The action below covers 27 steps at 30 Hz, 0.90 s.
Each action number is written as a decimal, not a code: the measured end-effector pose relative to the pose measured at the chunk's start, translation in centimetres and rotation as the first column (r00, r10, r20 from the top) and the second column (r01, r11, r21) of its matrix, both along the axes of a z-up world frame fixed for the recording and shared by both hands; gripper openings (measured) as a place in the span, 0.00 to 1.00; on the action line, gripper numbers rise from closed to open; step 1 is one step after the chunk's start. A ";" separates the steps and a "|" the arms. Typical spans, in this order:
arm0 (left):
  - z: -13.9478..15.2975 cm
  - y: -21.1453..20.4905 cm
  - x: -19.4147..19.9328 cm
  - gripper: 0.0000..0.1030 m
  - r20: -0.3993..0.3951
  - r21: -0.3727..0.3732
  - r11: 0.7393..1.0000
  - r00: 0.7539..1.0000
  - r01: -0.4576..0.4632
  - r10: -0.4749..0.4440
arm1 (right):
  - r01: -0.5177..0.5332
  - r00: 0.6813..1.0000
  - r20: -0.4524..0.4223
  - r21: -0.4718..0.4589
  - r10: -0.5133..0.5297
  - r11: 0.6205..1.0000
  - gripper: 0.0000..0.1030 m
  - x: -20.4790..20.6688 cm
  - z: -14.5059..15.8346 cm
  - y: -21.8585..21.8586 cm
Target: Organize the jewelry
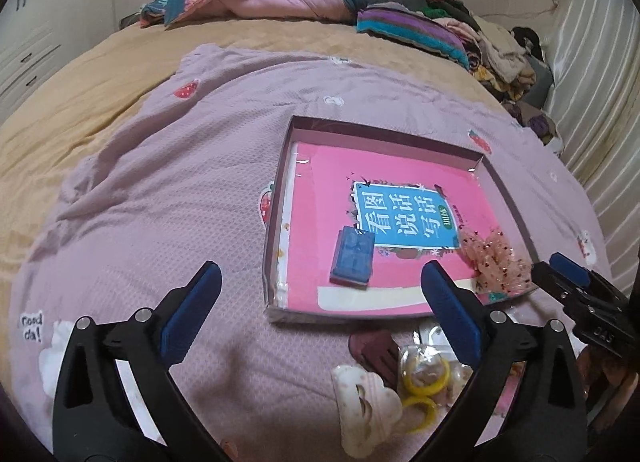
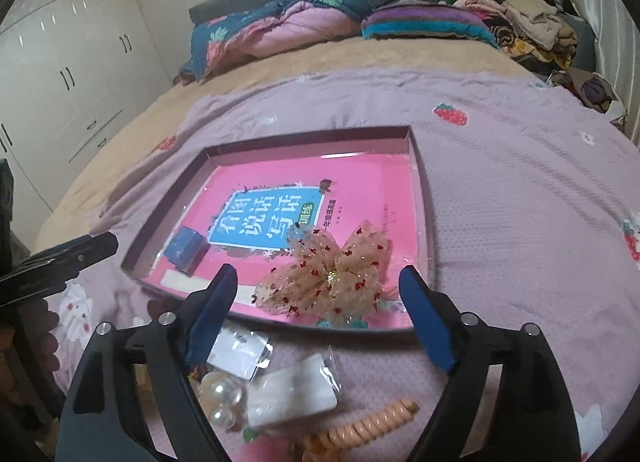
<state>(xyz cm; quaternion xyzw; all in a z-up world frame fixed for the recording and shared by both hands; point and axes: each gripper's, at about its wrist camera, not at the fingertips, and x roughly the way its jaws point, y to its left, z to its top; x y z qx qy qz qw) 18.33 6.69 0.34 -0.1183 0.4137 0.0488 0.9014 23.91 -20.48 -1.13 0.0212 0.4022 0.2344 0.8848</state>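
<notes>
Bow (image 2: 334, 276) lies diagonally in tray (image 2: 420, 166); both hand-held grippers (image 1: 320, 310) (image 2: 316, 318) released.

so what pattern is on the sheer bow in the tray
Sheer peach bow with small red specks, gold centre; clearest in the right wrist view.

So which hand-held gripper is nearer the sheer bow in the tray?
Right. The right hand-held gripper sits open just before the bow; the left hand-held gripper is off to its left, nearer the blue box.
</notes>
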 end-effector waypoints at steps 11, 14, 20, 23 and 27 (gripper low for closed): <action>2.2 0.2 -2.2 0.91 0.044 -0.007 1.000 0.999 -0.013 0.013 | 0.054 0.997 0.056 0.054 -0.057 0.997 0.86 -3.2 3.2 -3.5; 2.6 0.0 -2.8 0.91 0.055 -0.003 1.000 0.998 -0.012 0.012 | 0.063 0.995 0.070 0.060 -0.067 0.996 0.86 -3.9 3.8 -4.3; 3.6 -0.3 -4.2 0.91 0.078 -0.014 1.000 0.997 0.000 0.001 | 0.077 0.992 0.094 0.070 -0.084 0.995 0.86 -5.2 4.9 -5.5; 3.9 -0.3 -4.9 0.91 0.086 -0.017 1.000 0.996 -0.002 0.004 | 0.080 0.991 0.105 0.072 -0.087 0.994 0.87 -5.9 5.4 -5.9; 4.2 -0.4 -5.8 0.91 0.093 -0.012 1.000 0.996 -0.003 0.004 | 0.079 0.989 0.122 0.074 -0.088 0.994 0.87 -6.8 6.1 -6.3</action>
